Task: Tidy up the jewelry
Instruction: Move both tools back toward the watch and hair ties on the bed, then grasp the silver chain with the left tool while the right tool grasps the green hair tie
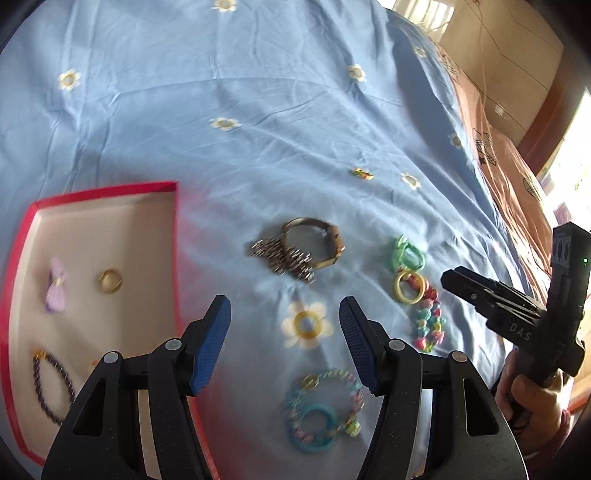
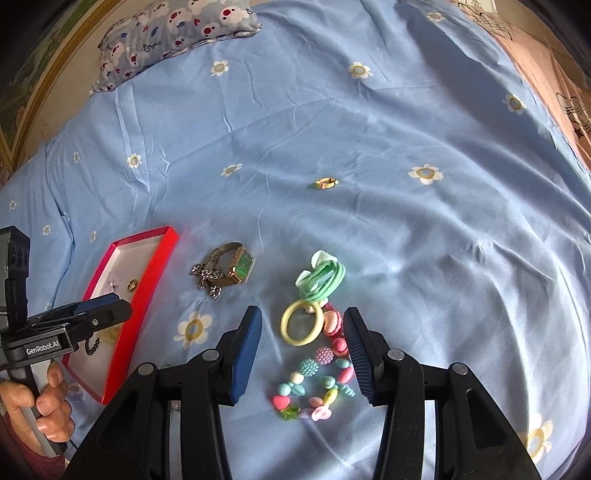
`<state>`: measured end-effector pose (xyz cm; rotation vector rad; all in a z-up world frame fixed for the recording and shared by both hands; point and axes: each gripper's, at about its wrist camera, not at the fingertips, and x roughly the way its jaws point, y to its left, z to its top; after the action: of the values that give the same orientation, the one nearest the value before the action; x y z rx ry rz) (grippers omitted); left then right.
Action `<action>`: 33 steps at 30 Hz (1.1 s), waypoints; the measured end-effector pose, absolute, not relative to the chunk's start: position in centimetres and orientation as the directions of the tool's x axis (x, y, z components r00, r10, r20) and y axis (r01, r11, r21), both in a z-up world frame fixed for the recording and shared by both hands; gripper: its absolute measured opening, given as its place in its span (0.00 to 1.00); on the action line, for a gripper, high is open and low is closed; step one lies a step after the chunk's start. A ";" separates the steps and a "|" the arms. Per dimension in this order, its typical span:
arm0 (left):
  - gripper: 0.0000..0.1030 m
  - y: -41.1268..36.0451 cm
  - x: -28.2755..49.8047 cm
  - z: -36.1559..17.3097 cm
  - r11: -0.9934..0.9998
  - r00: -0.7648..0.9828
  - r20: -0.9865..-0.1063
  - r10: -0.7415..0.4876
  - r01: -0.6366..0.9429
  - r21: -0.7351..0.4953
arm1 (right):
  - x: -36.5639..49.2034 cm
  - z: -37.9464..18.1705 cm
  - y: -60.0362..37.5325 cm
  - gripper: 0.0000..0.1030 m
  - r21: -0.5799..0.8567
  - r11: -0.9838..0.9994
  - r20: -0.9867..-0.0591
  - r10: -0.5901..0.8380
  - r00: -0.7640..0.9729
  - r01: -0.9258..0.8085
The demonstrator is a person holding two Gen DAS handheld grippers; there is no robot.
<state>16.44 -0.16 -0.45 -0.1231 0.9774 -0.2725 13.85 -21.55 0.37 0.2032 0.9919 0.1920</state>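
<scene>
A red-rimmed tray [image 1: 173, 236] [image 2: 147, 280] lies at the left and holds a gold ring [image 1: 110, 281], a lilac bow [image 1: 55, 290] and a dark beaded bracelet [image 1: 50, 387]. On the blue sheet lie a gold watch with a chain [image 1: 306, 253] [image 2: 231, 267], green hair ties [image 1: 406, 253] [image 2: 323, 275], a yellow hair tie [image 1: 406, 288] [image 2: 301, 323], a colourful bead bracelet [image 1: 428, 325] [image 2: 317, 384], a pastel bracelet with a teal ring [image 1: 321, 410] and a small ring [image 1: 362, 173] [image 2: 326, 182]. My left gripper [image 1: 284, 321] is open above the sheet. My right gripper [image 2: 303, 332] is open around the yellow tie and beads.
The blue flowered sheet [image 2: 406, 221] covers the bed. A patterned pillow [image 2: 173, 33] lies far back left. A pink blanket [image 1: 517, 184] edges the right side. The right gripper shows in the left wrist view [image 1: 491, 299]; the left one shows in the right wrist view [image 2: 85, 317].
</scene>
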 end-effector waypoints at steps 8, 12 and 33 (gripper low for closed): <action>0.59 -4.6 20.9 -1.7 0.946 0.475 -0.824 -0.310 0.237 -0.220 | 16.2 -1.1 -23.1 0.46 0.268 0.963 -0.821 0.242 0.516 -0.025; 0.59 -4.2 21.7 -2.4 0.952 0.477 -0.828 -0.295 0.220 -0.213 | 16.6 -1.6 -23.4 0.46 0.281 0.960 -0.822 0.250 0.512 -0.018; 0.34 -4.3 23.7 -6.8 0.954 0.437 -0.883 -0.170 0.296 -0.037 | 18.1 -4.1 -22.6 0.46 0.279 0.960 -0.841 0.252 0.479 -0.016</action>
<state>23.66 -4.33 -6.82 0.1303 1.0812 -0.2911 18.14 -22.58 -4.12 0.2464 1.0617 0.1653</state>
